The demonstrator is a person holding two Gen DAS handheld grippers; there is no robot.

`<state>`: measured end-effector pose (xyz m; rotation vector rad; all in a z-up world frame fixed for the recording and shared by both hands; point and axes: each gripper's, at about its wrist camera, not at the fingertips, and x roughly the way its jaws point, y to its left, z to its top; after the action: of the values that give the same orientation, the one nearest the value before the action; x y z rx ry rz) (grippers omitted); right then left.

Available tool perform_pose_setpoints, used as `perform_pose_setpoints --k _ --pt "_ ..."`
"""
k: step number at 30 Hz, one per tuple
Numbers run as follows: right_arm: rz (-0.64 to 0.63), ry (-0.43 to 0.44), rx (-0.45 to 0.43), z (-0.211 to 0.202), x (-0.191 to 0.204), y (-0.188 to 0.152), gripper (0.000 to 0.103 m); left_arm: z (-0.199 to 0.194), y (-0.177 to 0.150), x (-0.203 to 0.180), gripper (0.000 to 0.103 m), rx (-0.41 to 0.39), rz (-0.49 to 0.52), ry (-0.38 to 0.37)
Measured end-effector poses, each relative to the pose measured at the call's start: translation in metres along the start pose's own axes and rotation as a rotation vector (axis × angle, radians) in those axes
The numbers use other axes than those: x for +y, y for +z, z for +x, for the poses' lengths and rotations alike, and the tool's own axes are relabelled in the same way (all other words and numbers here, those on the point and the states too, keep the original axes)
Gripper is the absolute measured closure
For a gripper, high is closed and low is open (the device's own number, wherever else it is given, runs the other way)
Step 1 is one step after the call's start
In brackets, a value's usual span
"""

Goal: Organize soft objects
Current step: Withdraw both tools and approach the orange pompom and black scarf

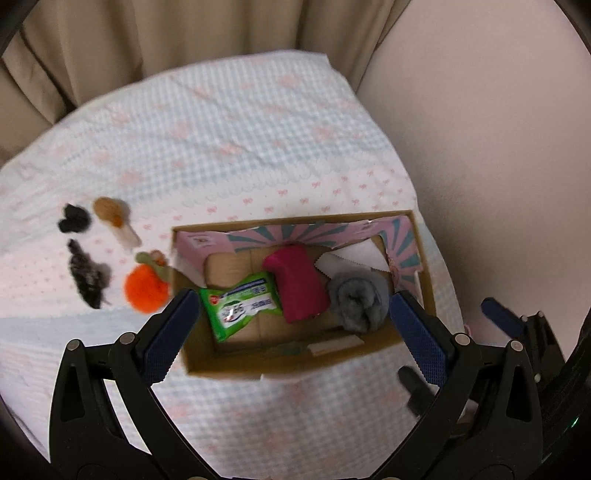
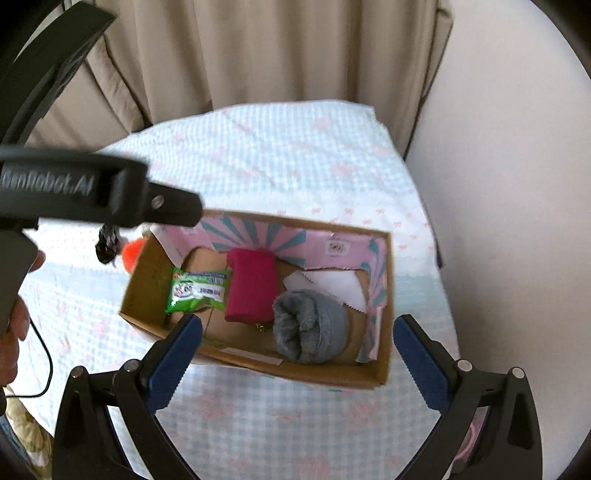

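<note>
An open cardboard box stands on the cloth-covered table. It holds a green tissue pack, a magenta folded cloth, a rolled grey towel and a white cloth. My left gripper is open and empty above the box's near side. My right gripper is open and empty above the box's near edge. Left of the box lie an orange pompom, a tan plush and black fuzzy pieces.
The table has a white, pale-blue checked cloth with pink bows. Beige curtains hang behind it and a pale wall is at the right. The left gripper's body crosses the right wrist view's upper left.
</note>
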<state>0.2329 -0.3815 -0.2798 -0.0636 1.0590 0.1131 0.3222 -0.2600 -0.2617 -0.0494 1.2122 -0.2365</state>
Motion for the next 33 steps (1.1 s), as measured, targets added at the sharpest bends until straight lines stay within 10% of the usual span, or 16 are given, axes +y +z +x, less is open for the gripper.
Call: perform_pose_setpoints --k 21,33 --pt "0.139 -0.034 -0.269 -0.178 0.092 -0.01 0.0 -0.247 -0.108 0.093 0.0 -0.396 0.079 0.051" --pt "0.206 -0.093 -0.326 -0.212 0.203 -0.025 0.0 -0.288 -0.158 0.232 0.0 -0.404 0.027 0.003"
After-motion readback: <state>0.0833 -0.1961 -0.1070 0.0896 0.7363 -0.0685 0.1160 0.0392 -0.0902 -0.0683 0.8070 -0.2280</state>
